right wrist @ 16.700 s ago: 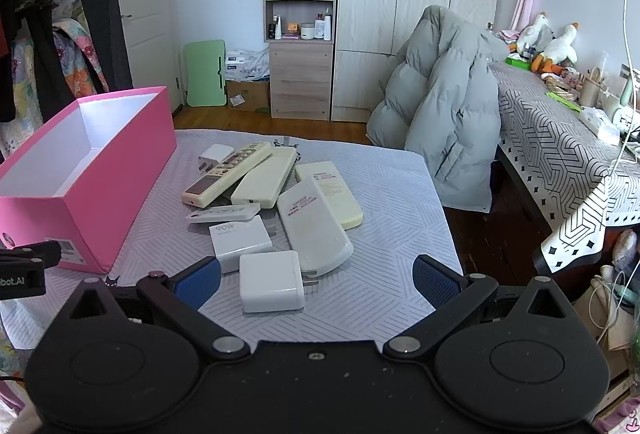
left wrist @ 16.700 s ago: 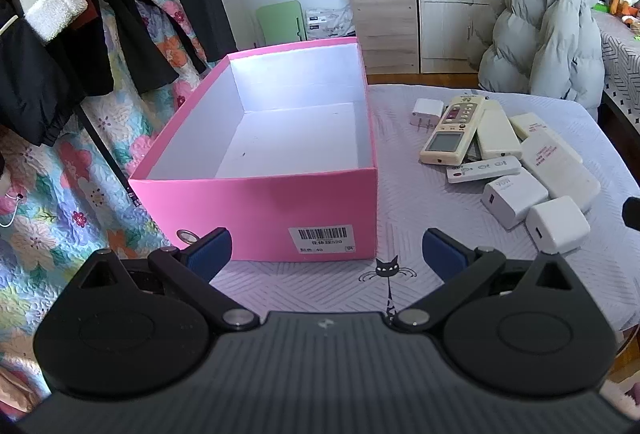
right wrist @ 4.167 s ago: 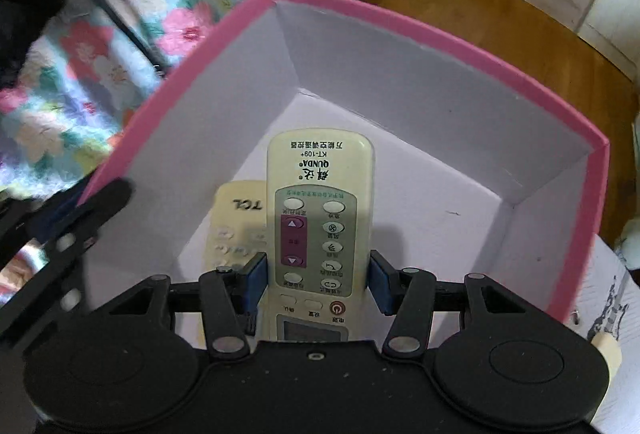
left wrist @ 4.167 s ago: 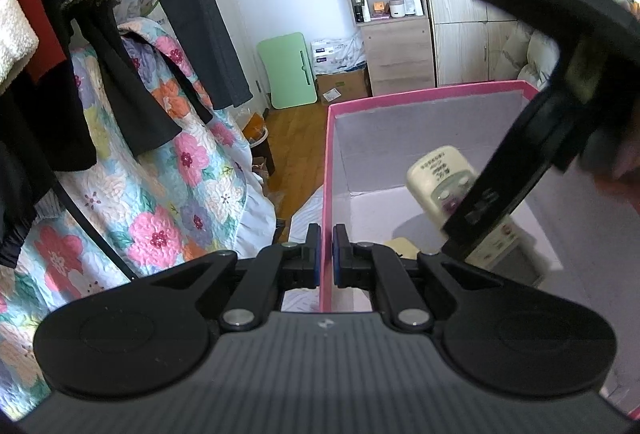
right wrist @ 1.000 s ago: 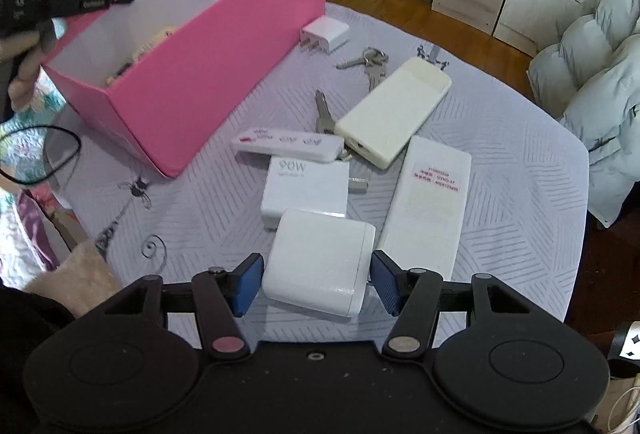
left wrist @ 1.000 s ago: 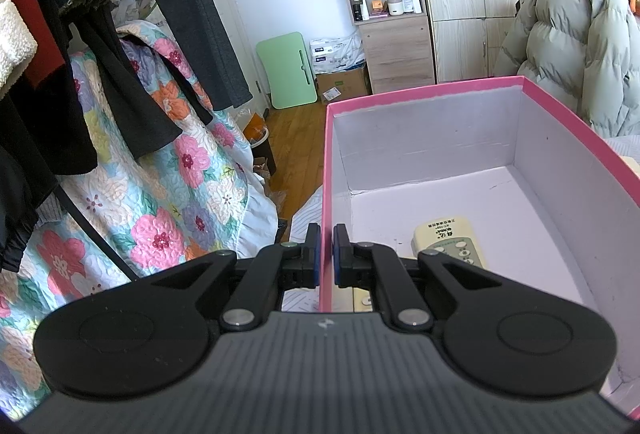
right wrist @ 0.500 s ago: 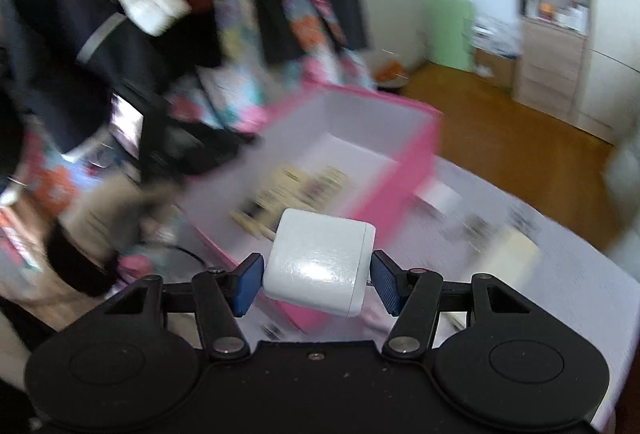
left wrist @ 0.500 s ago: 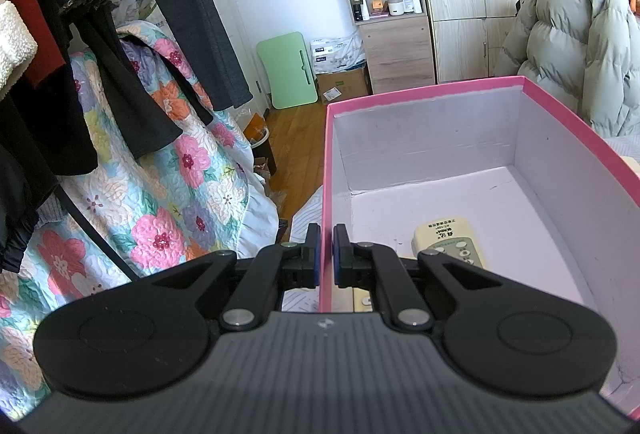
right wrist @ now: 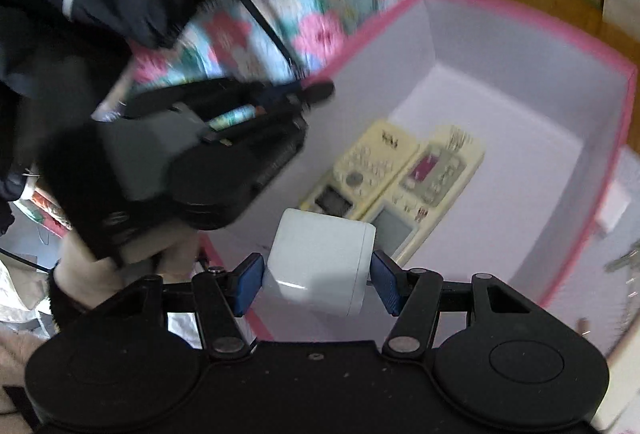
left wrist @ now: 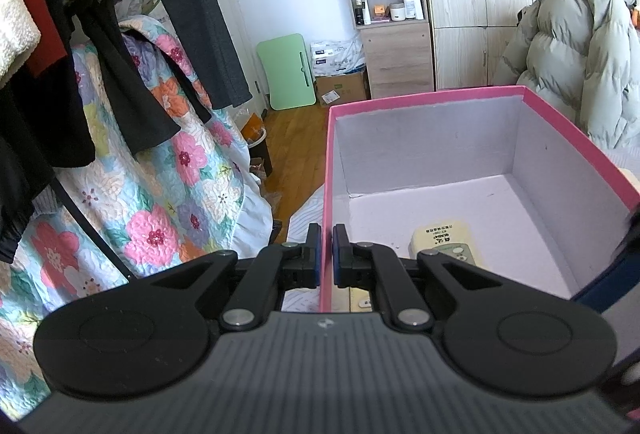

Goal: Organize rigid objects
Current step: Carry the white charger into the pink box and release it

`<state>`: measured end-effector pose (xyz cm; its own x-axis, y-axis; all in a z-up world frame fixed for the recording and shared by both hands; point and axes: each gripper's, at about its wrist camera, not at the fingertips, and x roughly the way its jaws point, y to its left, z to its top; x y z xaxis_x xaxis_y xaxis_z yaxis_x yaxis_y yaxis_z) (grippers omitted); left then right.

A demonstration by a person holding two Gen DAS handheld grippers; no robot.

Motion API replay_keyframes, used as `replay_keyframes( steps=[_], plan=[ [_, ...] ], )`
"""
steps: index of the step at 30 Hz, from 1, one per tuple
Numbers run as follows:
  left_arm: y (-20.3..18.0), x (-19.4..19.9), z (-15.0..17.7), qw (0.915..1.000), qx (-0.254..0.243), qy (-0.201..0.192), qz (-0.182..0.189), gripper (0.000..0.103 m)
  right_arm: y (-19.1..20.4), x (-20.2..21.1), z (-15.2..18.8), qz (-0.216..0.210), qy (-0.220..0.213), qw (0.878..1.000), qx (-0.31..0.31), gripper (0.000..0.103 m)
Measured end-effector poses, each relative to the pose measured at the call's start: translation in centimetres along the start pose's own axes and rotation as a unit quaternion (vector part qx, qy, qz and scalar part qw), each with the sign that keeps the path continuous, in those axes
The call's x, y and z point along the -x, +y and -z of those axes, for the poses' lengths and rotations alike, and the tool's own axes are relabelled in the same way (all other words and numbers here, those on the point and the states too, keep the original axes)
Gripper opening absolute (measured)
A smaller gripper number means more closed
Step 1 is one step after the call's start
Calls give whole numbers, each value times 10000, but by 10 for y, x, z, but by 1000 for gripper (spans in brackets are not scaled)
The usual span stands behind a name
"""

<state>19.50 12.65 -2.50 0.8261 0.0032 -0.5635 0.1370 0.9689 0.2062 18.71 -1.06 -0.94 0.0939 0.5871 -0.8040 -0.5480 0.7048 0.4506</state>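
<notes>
My left gripper (left wrist: 326,254) is clamped on the near-left wall of the pink box (left wrist: 424,101), one finger on each side of the rim. My right gripper (right wrist: 318,284) squeezes a white charger block (right wrist: 320,260) between its blue pads, held above the box's near end. View is motion-blurred. Two cream remotes (right wrist: 394,173) lie side by side on the box floor at 12 o'clock from the block. Left gripper's body shows at 10 o'clock.

Daylight was bright and even on my left feed; my right feed smeared with motion blur, and fisheye bent both edges.
</notes>
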Motion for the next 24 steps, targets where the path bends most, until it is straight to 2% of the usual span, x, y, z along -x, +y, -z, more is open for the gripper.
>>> replay_keyframes(
  steps=[3, 8, 12, 14, 17, 21, 24],
  plan=[
    [-1, 0, -1, 10000, -2, 2, 4, 5, -11, -20, 0, -51, 186, 9992, -350, 64],
    [-1, 0, -1, 10000, -3, 5, -2, 5, -18, -37, 0, 86, 240, 9981, -564, 64],
    [0, 0, -1, 10000, 6, 12, -1, 5, -26, -35, -2, -498, 319, 9933, -991, 63],
    [0, 0, -1, 10000, -1, 27, -10, 5, -25, -32, -1, -516, 328, 9927, -1036, 63],
    [0, -1, -1, 10000, 1, 31, -16, 5, -21, -13, 5, -307, 34, 9960, -839, 63],
    [0, 0, -1, 10000, -9, 29, -22, 5, -19, 34, 23, -374, -571, 9955, -650, 63],
    [0, 0, -1, 10000, -4, 27, -14, 5, -23, 77, 44, -86, -1103, 9930, -413, 63]
  ],
)
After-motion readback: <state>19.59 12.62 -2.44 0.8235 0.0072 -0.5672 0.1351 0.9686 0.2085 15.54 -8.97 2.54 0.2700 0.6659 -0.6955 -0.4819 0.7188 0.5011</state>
